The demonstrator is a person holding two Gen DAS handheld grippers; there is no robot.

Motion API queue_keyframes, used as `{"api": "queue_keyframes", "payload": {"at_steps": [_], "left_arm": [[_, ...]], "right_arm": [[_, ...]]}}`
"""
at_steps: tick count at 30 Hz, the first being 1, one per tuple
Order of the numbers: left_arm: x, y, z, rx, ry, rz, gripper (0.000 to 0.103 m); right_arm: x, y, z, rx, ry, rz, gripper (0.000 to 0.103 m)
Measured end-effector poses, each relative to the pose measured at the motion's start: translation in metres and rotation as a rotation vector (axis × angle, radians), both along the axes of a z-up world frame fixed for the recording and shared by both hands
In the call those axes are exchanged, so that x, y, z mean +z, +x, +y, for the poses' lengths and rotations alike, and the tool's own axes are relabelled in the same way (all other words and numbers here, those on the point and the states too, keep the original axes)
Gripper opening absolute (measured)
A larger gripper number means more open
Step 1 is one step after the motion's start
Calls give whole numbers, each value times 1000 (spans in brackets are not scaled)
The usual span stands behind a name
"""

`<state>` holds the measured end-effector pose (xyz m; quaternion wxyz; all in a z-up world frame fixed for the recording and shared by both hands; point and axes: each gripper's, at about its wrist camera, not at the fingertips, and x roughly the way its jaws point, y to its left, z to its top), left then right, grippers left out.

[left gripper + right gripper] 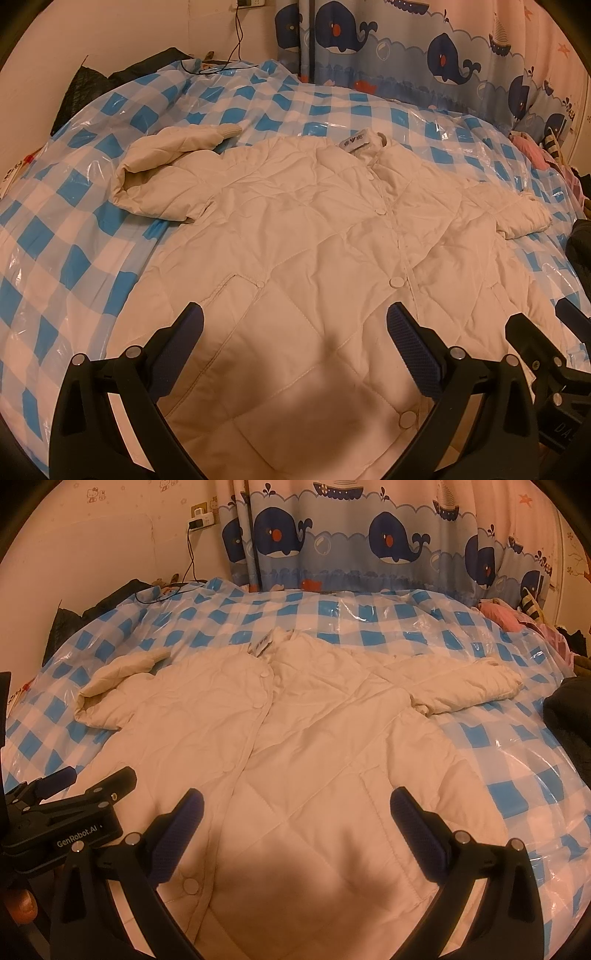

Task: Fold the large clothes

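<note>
Both grippers hover above the near hem of a cream quilted jacket [317, 236], spread front-up and snapped shut on a bed. Jaws of the left gripper [295, 332] stand wide apart with nothing between them, over the panel beside the lower snap button [397, 282]. Those of the right gripper [297, 812] are equally wide and empty, over the jacket's right half. Each tool shows at the edge of the other's view, so the two hang side by side.

Beneath the jacket lies a blue-and-white checked plastic sheet [85, 221], glossy and wrinkled. The collar [369, 142] points to the far side, towards a whale-print curtain [388, 542]. The left sleeve [159, 173] is doubled back on itself at the far left; the right sleeve [465, 686] lies out to the right.

Folding appears not to have begun. A tidy start would likely bring each sleeve across the chest before any lengthwise fold. Pinching the padded fabric near a cuff or a seam should give a firmer hold than the slick quilted face. Lifting low and slowly may keep the plastic sheet from riding up with the jacket. Puffy filling will probably spring back, so each fold wants pressing flat.
</note>
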<state>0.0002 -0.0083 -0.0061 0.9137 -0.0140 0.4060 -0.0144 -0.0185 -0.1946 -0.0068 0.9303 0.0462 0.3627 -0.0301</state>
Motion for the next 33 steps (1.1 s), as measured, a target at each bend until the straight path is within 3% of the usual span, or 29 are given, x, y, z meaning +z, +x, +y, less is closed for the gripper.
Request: {"api": "queue_keyframes", "payload": {"at_steps": [33], "left_arm": [[1, 1, -1, 1, 2, 1, 95]], "right_arm": [[-3, 0, -1, 7, 24, 8, 97]]}}
